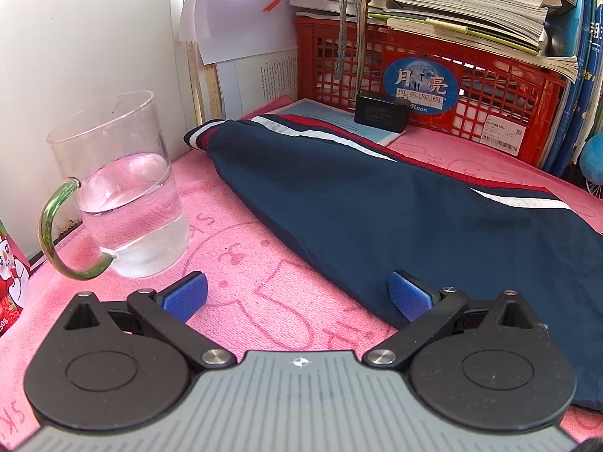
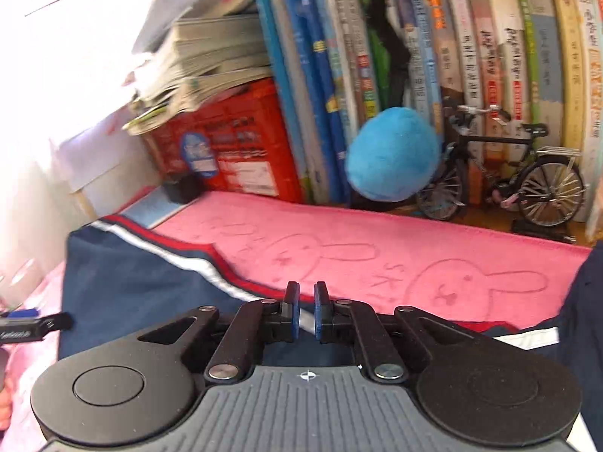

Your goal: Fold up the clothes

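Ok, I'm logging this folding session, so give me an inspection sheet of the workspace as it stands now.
Surface: pink towel with rabbit outlines, covering the desk.
Job's things: navy garment with red and white stripes, lying spread on the towel.
Clutter: glass mug part full of water at the garment's left; black charger; blue plush; model bicycle.
Grippers: left gripper open at the garment's near edge; right gripper shut over the garment's striped edge, grip unclear.
Cables: nothing seen.
Surroundings: red crate under stacked books; upright books behind.
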A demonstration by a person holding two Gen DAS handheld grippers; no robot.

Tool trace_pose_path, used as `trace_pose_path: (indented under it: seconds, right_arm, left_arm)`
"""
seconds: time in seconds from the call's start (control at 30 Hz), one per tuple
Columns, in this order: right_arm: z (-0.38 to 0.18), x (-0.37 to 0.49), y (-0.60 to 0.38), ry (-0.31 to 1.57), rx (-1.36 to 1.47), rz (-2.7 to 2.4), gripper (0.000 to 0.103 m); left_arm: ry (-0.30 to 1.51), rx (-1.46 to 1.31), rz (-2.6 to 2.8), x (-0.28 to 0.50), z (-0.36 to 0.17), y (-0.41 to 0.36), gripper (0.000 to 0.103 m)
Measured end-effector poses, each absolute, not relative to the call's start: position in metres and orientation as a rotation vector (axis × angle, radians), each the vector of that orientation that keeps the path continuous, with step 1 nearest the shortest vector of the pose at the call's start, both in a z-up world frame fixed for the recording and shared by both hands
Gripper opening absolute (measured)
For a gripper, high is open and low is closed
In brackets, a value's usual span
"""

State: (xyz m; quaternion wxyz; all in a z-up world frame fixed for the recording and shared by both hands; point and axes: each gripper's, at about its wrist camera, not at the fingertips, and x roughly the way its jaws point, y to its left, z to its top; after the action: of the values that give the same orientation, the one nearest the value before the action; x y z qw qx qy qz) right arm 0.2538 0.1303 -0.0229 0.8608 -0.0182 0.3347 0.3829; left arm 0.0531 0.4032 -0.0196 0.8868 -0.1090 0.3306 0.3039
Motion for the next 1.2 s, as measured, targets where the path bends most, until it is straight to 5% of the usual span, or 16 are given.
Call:
trace_pose_path:
  seconds: [0.17,0.2,0.33,0.5,0.63,0.67,0.77,0.8,1.03,1.2]
  right_arm:
    - [-0.028,0.268,0.151,0.679,-0.159,0.653,0.005]
    - [-0.025,0.276,0.152,0.681,-0.162,0.544,0.012]
    - [-0.013,0.266,0.140,0.676,-0.022,0.685,0.013]
    - [-0.018,0.230,0.175,0.709,-0.157,0.881,0.038]
    - [-0.004,0.215,0.198,0.740,-0.142,0.989,0.041]
    - [0.000,0.209,0.201,0.741,-0.137,1.009,0.049]
    - [0.027,0.176,0.162,0.613,-0.211,0.895,0.085]
    - [0.030,0.170,0.147,0.591,-0.233,0.860,0.088]
    - [0.006,0.129,0.000,0.679,-0.185,0.662,0.088]
    - [-0.022,0.114,-0.127,0.745,-0.149,0.468,0.094]
  left_arm:
    - [0.686,-0.231,0.635,0.053,-0.020,0.404,0.103]
    - [0.686,-0.233,0.635,0.053,-0.020,0.404,0.103]
    - [0.686,-0.239,0.632,0.052,-0.020,0.406,0.103]
    - [0.647,-0.225,0.597,0.048,-0.017,0.402,0.103]
    - [0.590,-0.206,0.540,0.044,-0.012,0.395,0.103]
    - [0.579,-0.192,0.552,0.043,-0.010,0.391,0.103]
    - [0.585,-0.146,0.528,0.036,-0.001,0.366,0.103]
    - [0.576,-0.131,0.463,0.034,0.004,0.350,0.103]
    - [0.646,-0.017,0.134,0.068,0.014,0.234,0.103]
    - [0.748,-0.045,0.201,0.073,-0.021,0.244,0.103]
